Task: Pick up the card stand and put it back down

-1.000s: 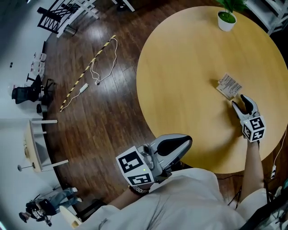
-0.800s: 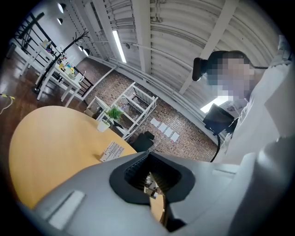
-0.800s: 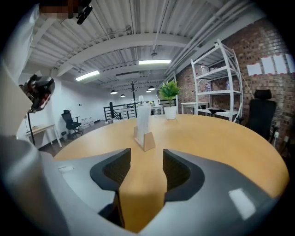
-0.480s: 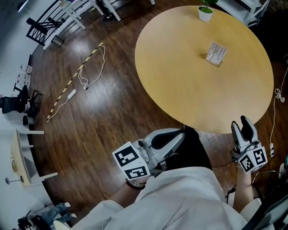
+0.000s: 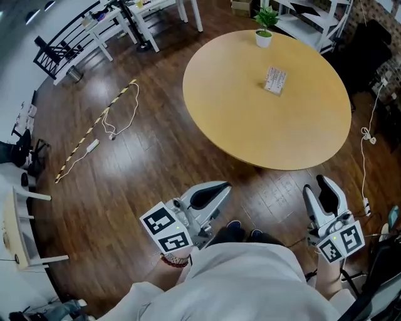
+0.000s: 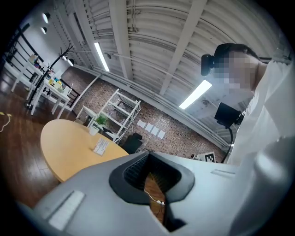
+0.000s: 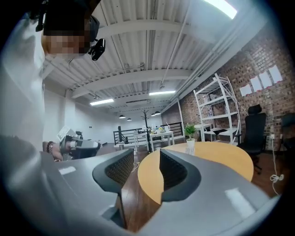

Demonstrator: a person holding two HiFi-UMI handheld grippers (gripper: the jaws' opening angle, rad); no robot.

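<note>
The card stand (image 5: 275, 80) is a small white printed card standing on the far side of the round wooden table (image 5: 250, 131), near a potted plant (image 5: 264, 28). Both grippers hang over the wooden floor, well short of the table's near edge and far from the stand. My left gripper (image 5: 207, 194) looks shut, with nothing in it. My right gripper (image 5: 322, 191) has a gap between its jaws, which are closing on nothing. The left gripper view shows the stand (image 6: 101, 145) far off on the table (image 6: 69, 147). In the right gripper view, only floor and table (image 7: 221, 159) lie beyond the jaws.
A striped stick and white cable (image 5: 106, 122) lie on the floor at the left. White tables and a black railing (image 5: 94, 31) stand at the top left, white shelving (image 5: 313, 19) and a dark chair (image 5: 366, 44) behind the table. Another cable (image 5: 369, 135) trails at the right.
The view has pulled back from the table. My right gripper has left the card stand's side and dropped below the table edge, its jaws narrower. The stand stays on the table.
</note>
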